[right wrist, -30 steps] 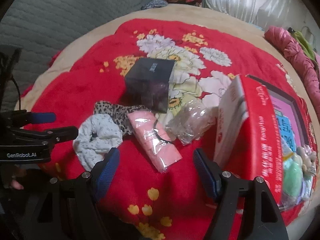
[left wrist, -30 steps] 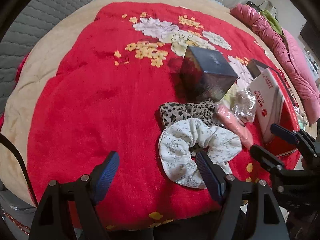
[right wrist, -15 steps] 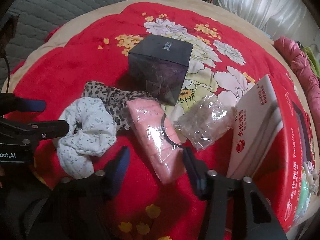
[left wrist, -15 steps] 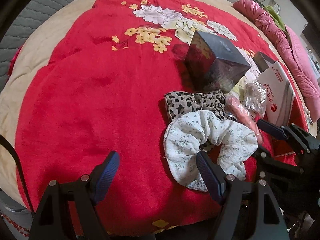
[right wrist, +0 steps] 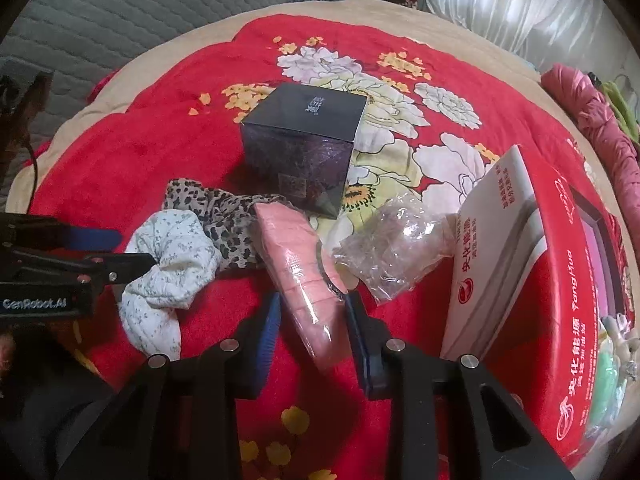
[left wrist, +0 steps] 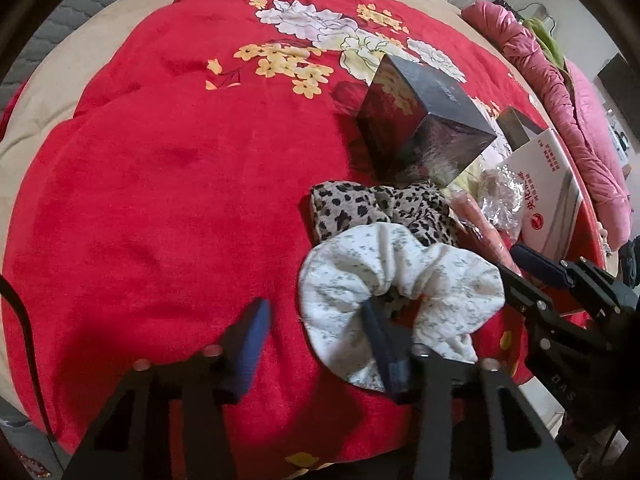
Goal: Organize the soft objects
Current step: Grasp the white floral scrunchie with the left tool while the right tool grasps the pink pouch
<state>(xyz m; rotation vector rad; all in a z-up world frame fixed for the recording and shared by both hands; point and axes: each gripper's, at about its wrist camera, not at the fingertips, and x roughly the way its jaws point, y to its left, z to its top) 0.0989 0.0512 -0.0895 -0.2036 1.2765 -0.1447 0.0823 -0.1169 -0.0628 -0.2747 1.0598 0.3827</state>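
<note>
L tool (left wrist: 316, 330) closing, straddles white scrunchie (left wrist: 400, 276) | R tool (right wrist: 314, 322) closing round pink pack (right wrist: 304, 264)

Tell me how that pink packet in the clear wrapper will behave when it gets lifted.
The pink packet looks soft and folded, so it will likely sag beyond the closing right tongs. Its glossy wrapper may be slippery. It looks light and unlikely to roll.

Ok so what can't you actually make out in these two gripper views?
- Leopard scrunchie: near part hidden under the white floral scrunchie, both views.
- Left gripper: blurred while closing; only one finger meets the scrunchie.
- Pink packet between the closing right gripper: pad contact unclear.
- Red box: cut off by the right edge.
- Black box label: too small.
</note>
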